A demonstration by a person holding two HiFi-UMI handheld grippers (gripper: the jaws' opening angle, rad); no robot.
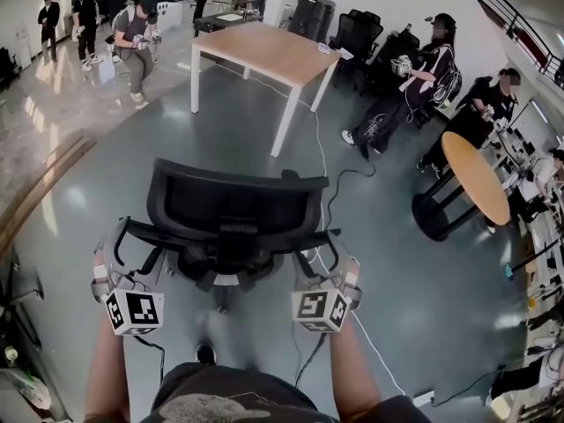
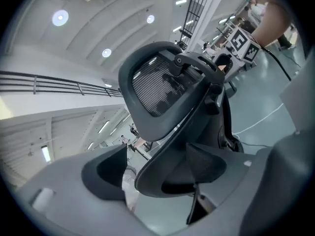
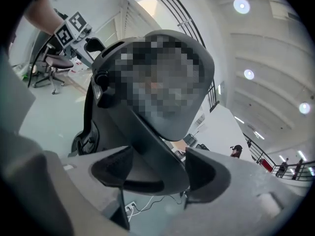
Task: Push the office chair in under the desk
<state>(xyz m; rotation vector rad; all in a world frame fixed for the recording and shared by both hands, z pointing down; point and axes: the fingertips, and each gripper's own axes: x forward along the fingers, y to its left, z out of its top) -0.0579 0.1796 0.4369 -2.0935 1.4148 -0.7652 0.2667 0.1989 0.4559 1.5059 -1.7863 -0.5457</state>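
Observation:
A black mesh-back office chair [image 1: 233, 205] stands on the grey floor just in front of me, its back towards me. The wooden desk with white legs [image 1: 264, 49] is well beyond it, across open floor. My left gripper [image 1: 113, 241] is at the chair's left armrest [image 1: 128, 229] and my right gripper [image 1: 342, 252] at the right armrest [image 1: 328, 236]. In the left gripper view the left gripper [image 2: 152, 173] is open, the armrest tip [image 2: 162, 181] lying between the parted pads. In the right gripper view the right gripper [image 3: 160, 173] is likewise open around its armrest [image 3: 147, 151].
A white cable [image 1: 339, 183] trails over the floor from the desk past the chair to a power strip [image 1: 423, 399]. A round wooden table [image 1: 476, 179] stands at the right with people around it. More black chairs [image 1: 357, 33] and several people are at the back.

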